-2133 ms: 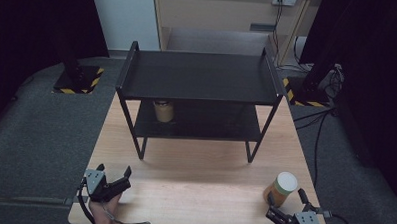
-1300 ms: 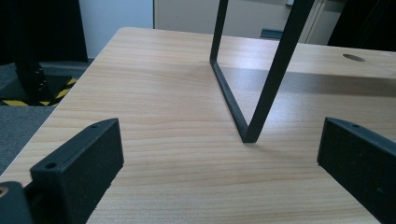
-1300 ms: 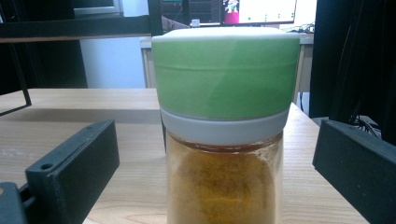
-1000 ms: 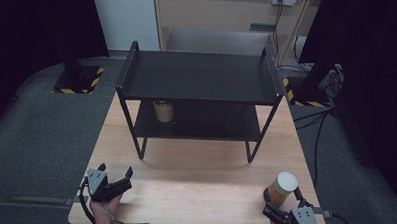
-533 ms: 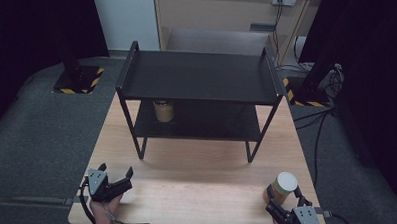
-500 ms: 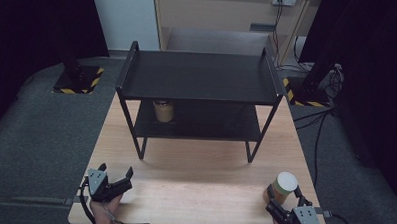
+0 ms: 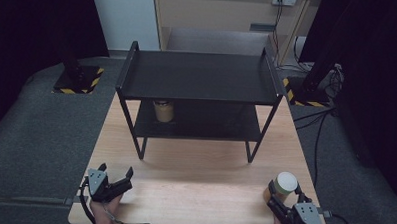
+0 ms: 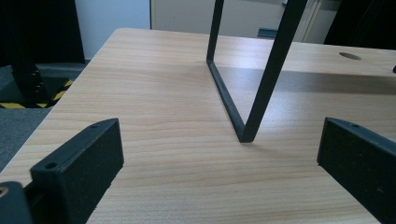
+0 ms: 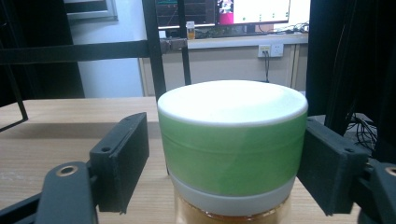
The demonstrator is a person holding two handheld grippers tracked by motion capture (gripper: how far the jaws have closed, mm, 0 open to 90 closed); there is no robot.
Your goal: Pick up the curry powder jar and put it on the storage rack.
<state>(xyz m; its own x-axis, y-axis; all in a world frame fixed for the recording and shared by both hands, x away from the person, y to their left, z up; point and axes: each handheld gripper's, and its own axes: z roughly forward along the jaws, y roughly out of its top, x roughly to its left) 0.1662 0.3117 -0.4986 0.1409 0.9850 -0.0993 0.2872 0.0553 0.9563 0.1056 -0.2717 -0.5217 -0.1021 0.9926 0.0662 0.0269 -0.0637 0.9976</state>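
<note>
- The right gripper [image 7: 279,201] sits at the near right corner of the wooden table [image 7: 198,192], its 2 jaws set either side of a jar [image 7: 283,186] with a green band and pale lid.
- In the right gripper view the jar [image 9: 232,149] stands upright between the jaws; the right jaw looks against it, a slim gap shows at the left one.
- The left gripper [image 7: 115,181] rests at the near left corner, jaws wide apart on nothing.
- A black 2-tier shelf [image 7: 200,77] stands mid-table, with a second jar [image 7: 163,111] on its lower tier.
</note>
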